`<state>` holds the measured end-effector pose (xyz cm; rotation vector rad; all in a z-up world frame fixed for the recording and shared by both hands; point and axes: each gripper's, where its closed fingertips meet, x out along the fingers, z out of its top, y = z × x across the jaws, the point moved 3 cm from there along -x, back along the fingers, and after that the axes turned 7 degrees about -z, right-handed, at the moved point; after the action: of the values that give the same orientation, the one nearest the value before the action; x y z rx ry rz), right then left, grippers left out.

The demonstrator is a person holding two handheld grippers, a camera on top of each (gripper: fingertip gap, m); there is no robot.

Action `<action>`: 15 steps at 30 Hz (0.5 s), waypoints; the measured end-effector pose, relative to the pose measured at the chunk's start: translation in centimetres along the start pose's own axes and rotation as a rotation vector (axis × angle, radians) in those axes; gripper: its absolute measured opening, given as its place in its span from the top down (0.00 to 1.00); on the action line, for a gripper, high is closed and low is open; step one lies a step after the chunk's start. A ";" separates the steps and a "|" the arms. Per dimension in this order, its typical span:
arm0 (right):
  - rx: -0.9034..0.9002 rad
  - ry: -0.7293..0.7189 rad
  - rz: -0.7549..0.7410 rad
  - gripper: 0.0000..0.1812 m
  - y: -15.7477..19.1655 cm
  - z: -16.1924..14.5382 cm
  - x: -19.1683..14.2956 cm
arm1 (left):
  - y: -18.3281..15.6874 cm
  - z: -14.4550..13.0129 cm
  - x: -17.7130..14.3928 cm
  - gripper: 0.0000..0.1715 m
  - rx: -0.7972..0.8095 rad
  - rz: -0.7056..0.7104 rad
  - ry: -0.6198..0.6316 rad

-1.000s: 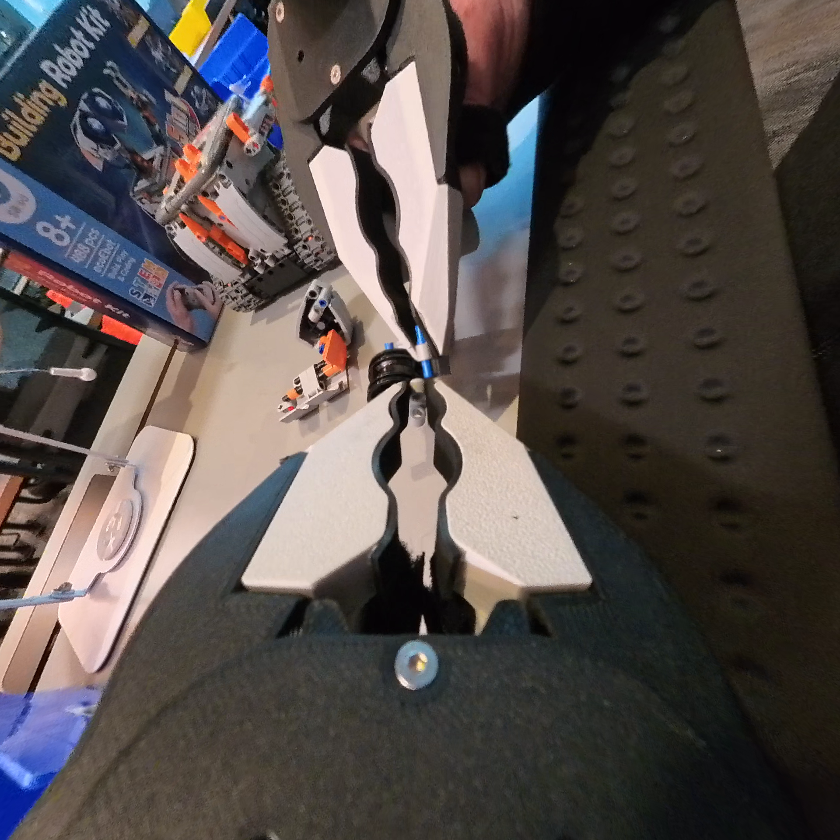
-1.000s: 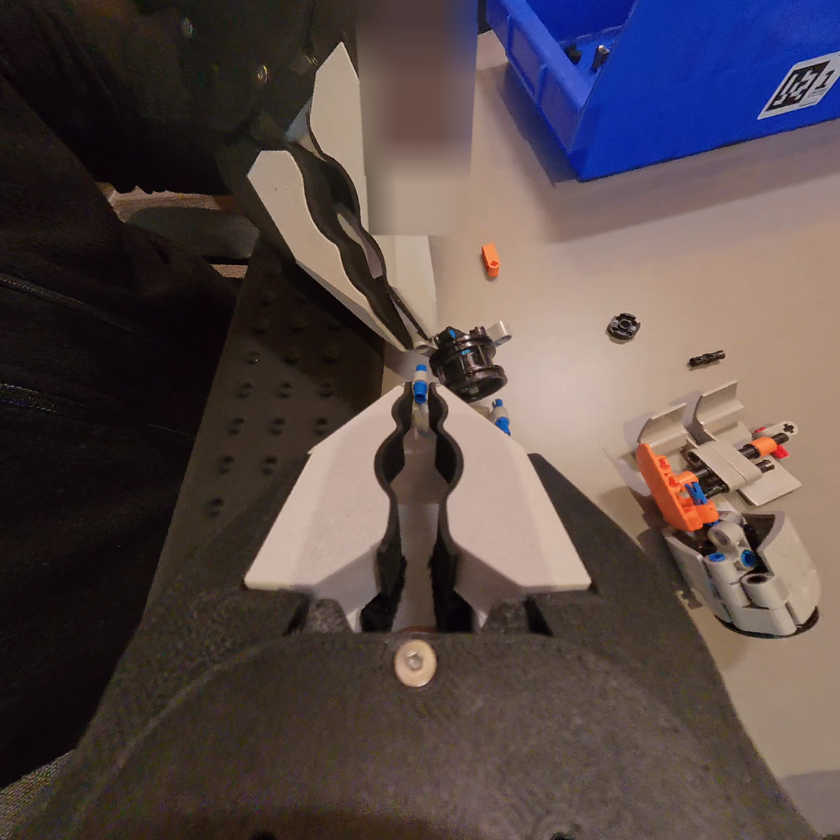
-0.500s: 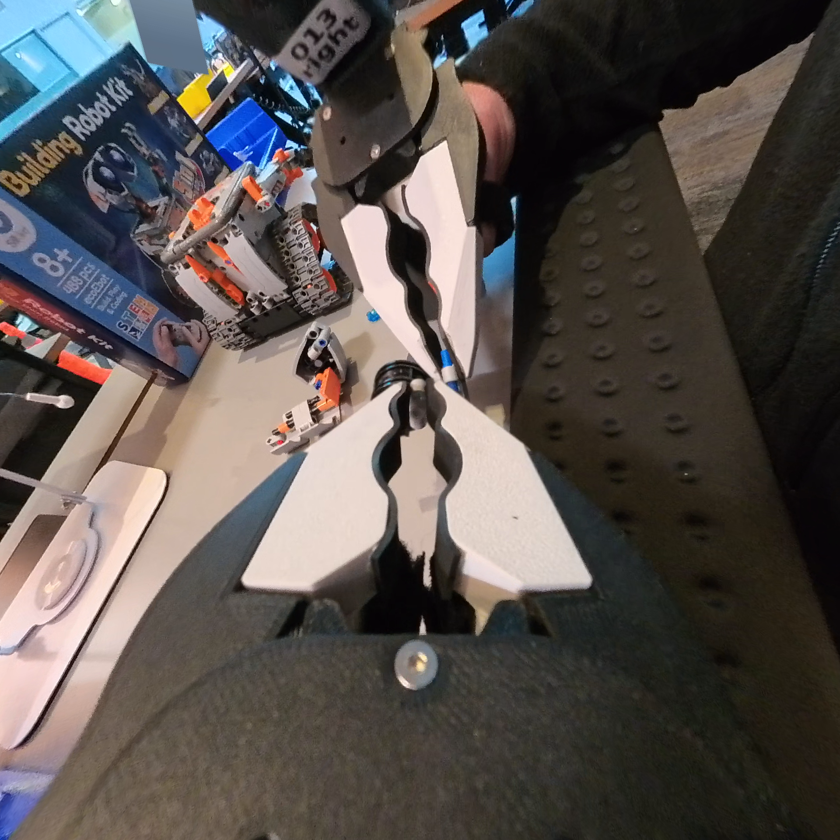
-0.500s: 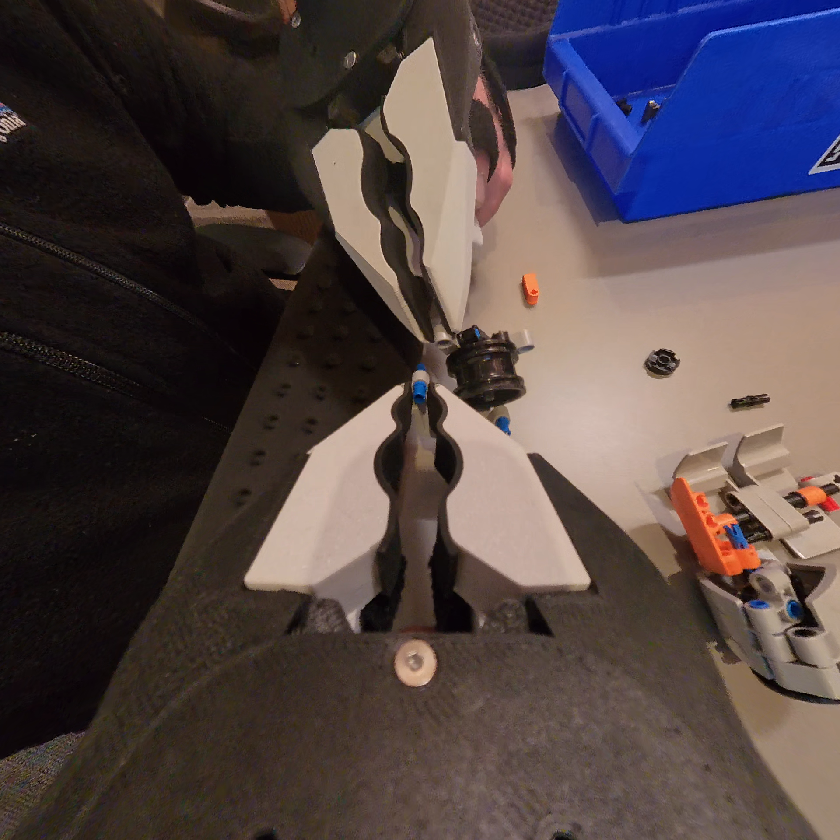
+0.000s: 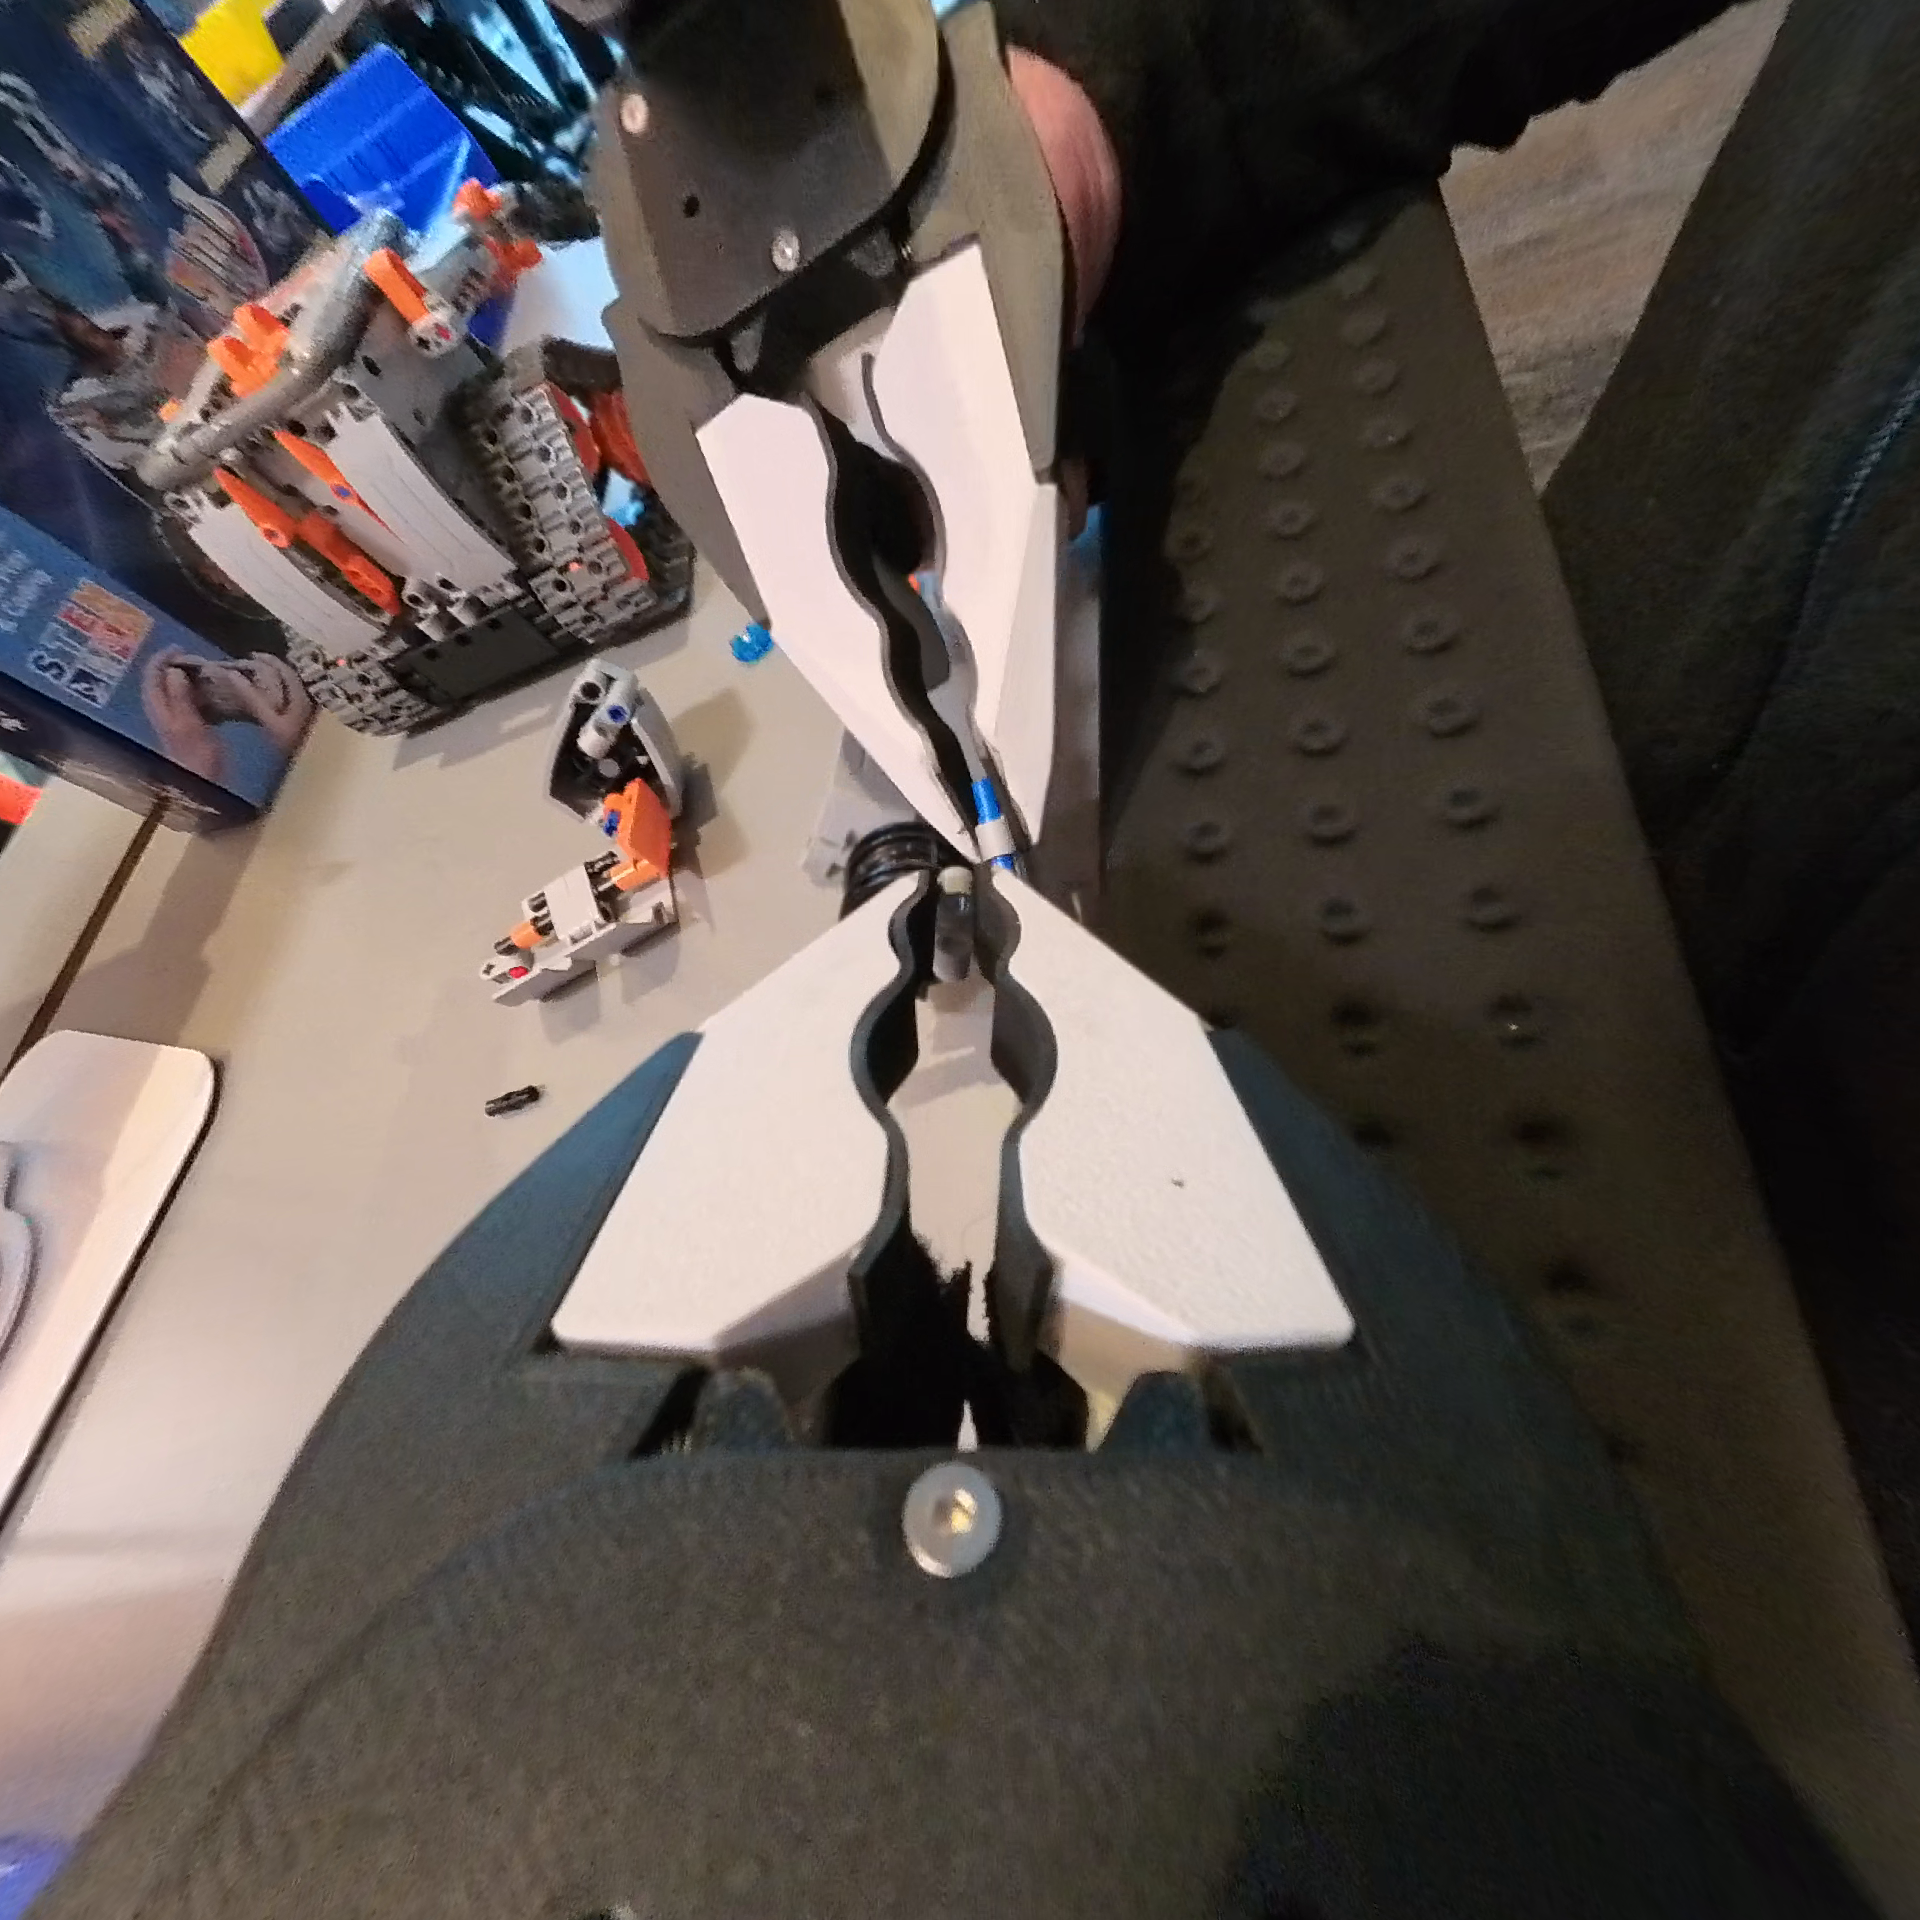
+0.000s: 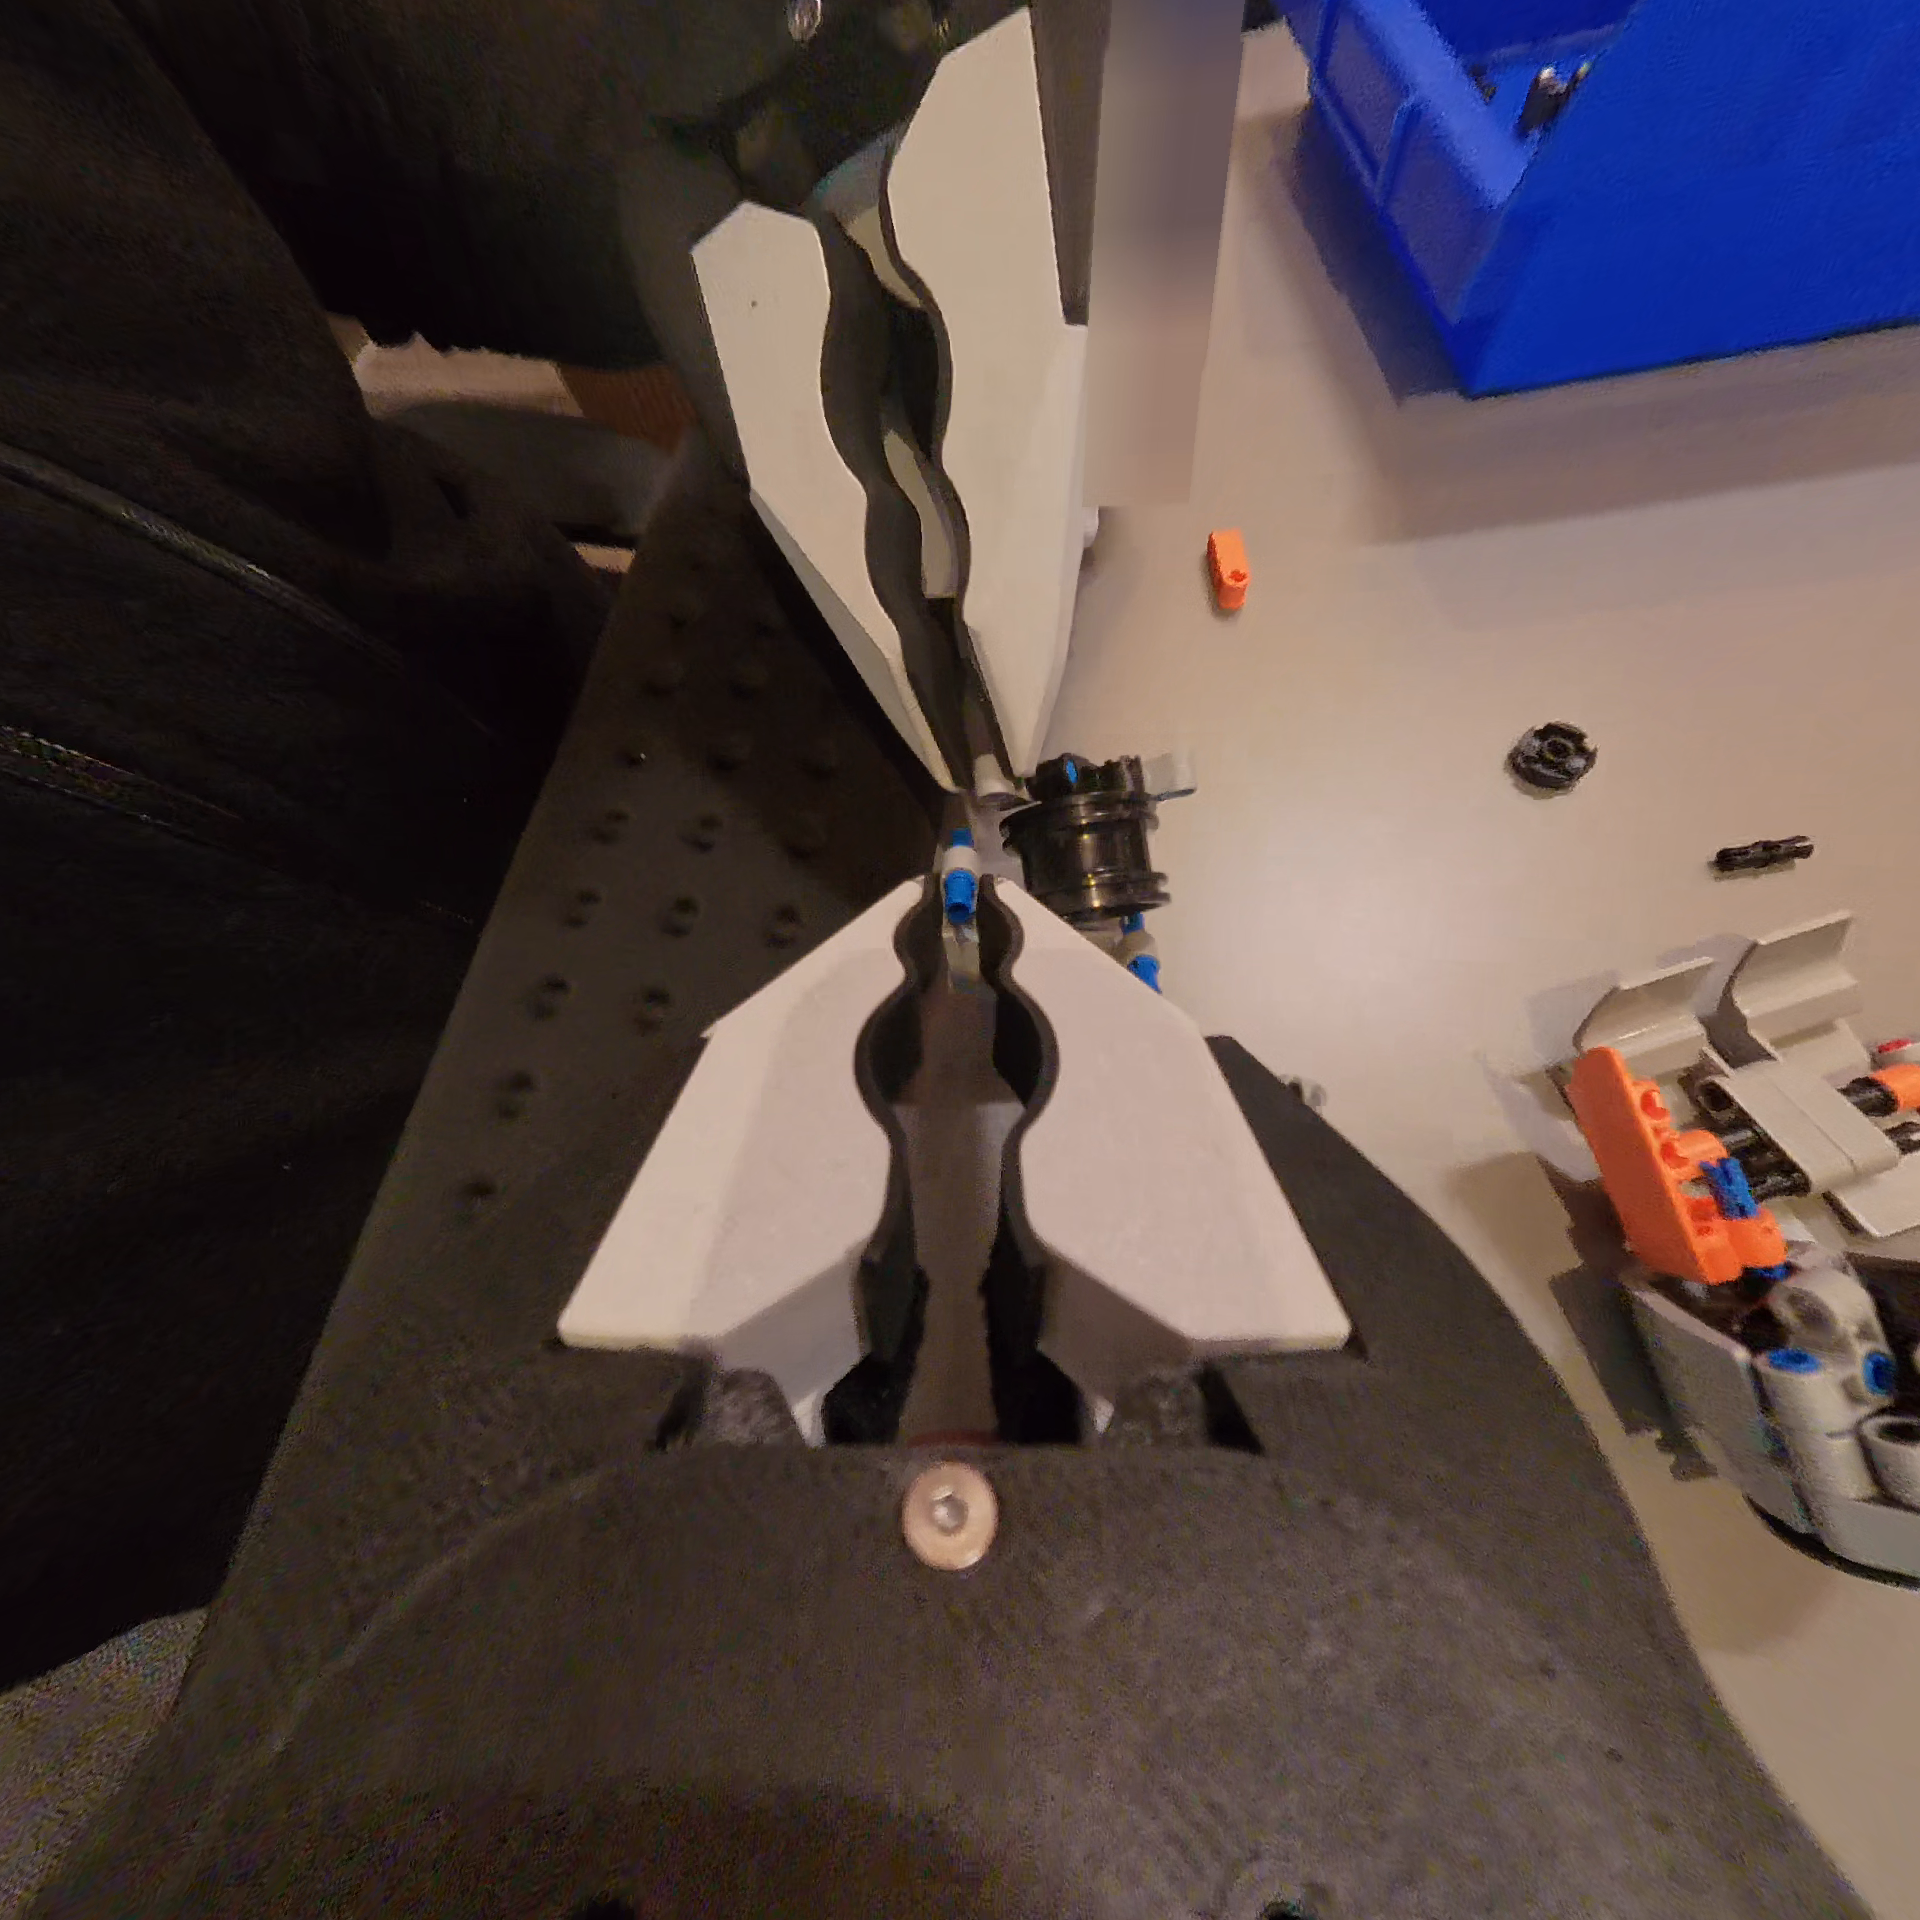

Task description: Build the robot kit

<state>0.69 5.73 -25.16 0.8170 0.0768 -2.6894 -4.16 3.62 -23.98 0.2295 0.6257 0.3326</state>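
My left gripper (image 5: 954,912) is shut on a small grey beam piece (image 5: 953,925) that carries a black wheel (image 5: 891,857). My right gripper (image 5: 989,836) comes down from above, shut on a blue-and-white pin (image 5: 985,802), with the pin's end almost touching the grey piece. In the right wrist view my right gripper (image 6: 961,912) grips the pin (image 6: 958,885). My left gripper (image 6: 982,781) hangs tip to tip just above it. The wheel (image 6: 1091,842) sticks out to its right. Both are held just above the table edge.
A black studded mat (image 5: 1351,727) lies beside the grippers. On the grey table are a tracked robot model (image 5: 416,499), its box (image 5: 104,582), an orange-and-grey sub-assembly (image 6: 1714,1195), a blue bin (image 6: 1610,187), an orange piece (image 6: 1228,568), a black round piece (image 6: 1550,755) and a black pin (image 6: 1763,854). The grippers are tip to tip, or close to it.
The two grippers have lined up more nearly tip to tip, and the pin's end now sits closer to the grey piece. Both grips are unchanged.
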 end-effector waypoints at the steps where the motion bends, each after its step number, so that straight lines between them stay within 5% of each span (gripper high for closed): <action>1: -0.008 0.015 -0.006 0.98 0.0 -0.2 0.2 | -0.1 -0.2 0.1 0.97 0.005 -0.002 0.012; 15: -0.044 0.090 -0.058 0.94 -0.2 -1.0 0.4 | -0.3 -1.1 0.7 0.98 -0.011 -0.029 0.063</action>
<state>0.86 5.97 -26.24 0.9364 0.1824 -2.6938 -4.20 3.77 -25.31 0.1999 0.6888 0.3162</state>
